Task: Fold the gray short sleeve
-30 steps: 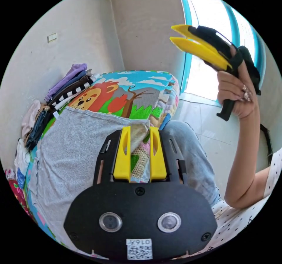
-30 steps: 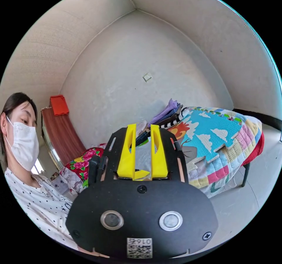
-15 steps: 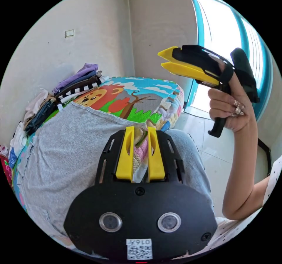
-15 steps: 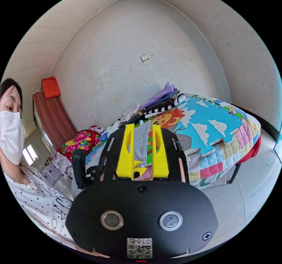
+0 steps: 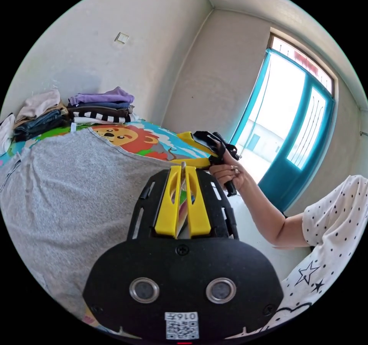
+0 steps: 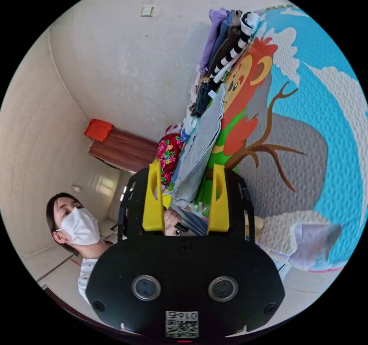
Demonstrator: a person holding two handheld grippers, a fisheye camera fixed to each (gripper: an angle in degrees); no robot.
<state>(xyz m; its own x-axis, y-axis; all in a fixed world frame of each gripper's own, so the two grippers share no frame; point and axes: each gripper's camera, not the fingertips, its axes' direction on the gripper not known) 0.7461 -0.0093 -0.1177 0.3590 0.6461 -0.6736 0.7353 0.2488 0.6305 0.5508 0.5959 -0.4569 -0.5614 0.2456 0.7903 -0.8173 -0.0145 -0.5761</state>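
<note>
Both jaws of the left hand-held gripper (image 5: 183,168) pinch the gray short sleeve (image 5: 76,191) edge — right hand-held gripper (image 6: 186,168) wide apart

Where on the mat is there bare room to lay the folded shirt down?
Bare mat lies beyond the gray shirt, between its edge and the right gripper. The wall side is crowded: a stack of folded clothes sits there.
</note>
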